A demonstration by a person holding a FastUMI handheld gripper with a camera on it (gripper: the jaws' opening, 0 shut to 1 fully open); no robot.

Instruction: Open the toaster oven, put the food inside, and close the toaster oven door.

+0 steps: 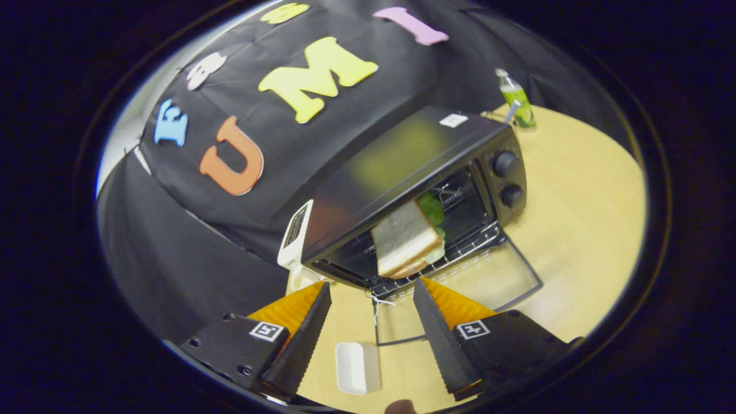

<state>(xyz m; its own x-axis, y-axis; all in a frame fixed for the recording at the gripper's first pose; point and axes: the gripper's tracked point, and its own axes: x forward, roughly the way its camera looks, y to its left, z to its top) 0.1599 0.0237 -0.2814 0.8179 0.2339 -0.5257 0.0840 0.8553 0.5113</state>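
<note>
A black toaster oven [402, 167] stands on the wooden table [581, 230] with its glass door [460, 299] folded down flat toward me. A sandwich [407, 238] of white bread with green lettuce lies on the wire rack [460, 247] inside the oven's mouth. My gripper [372, 287] is open just in front of the oven, above the lowered door, with nothing between its fingers. The sandwich lies just beyond the fingertips.
A small white tray [357, 368] lies on the table below the fingers. A green bottle [516, 98] stands behind the oven to the right. Two black knobs [506, 178] sit on the oven's right panel. The black cloth wall rises behind and left.
</note>
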